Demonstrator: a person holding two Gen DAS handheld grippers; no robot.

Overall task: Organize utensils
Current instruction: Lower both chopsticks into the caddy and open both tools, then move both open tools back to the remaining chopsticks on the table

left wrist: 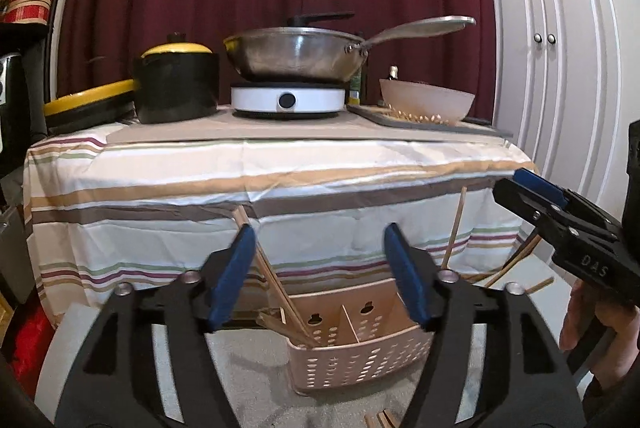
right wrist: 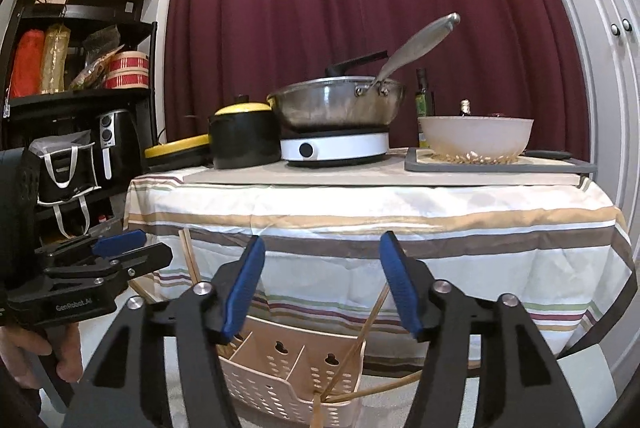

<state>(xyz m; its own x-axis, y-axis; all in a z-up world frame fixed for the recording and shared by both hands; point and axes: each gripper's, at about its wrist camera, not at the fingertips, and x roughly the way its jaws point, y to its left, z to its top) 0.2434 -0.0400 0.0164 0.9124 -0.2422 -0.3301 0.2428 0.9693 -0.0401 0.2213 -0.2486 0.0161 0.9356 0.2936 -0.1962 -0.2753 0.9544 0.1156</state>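
With both hand-held grippers released and empty, this reads as the approach step: nothing is picked yet. The left hand-held gripper (left wrist: 320, 278) has its blue pads spread, nothing between them; same for the right hand-held gripper (right wrist: 322, 286).

The task's thing, a beige perforated utensil caddy (left wrist: 352, 360), sits on a pale tabletop (left wrist: 256, 352) just ahead of and below both grippers, roughly centred between the left one's fingers. It has dividers making several compartments.

Contents: wooden chopsticks (left wrist: 280, 292) lean out of the compartment on the left gripper's left side; more chopsticks (right wrist: 360, 344) stick up from the compartment nearest the right gripper, one crossing its rim. The middle compartments look empty. Loose chopsticks (left wrist: 516, 268) lie beyond the caddy, ahead of the right gripper, and a few ends show at the lower edge, below the left gripper.

Next move, my guess: pick one loose stick, close on it mid-shaft, drop it upright into a compartment. They're thin and slippery, so expect them to pivot in the pads.

Behind, a cloth-covered table (left wrist: 256, 164) carries a wok (left wrist: 296, 56) and a bowl (left wrist: 424, 100); not relevant.
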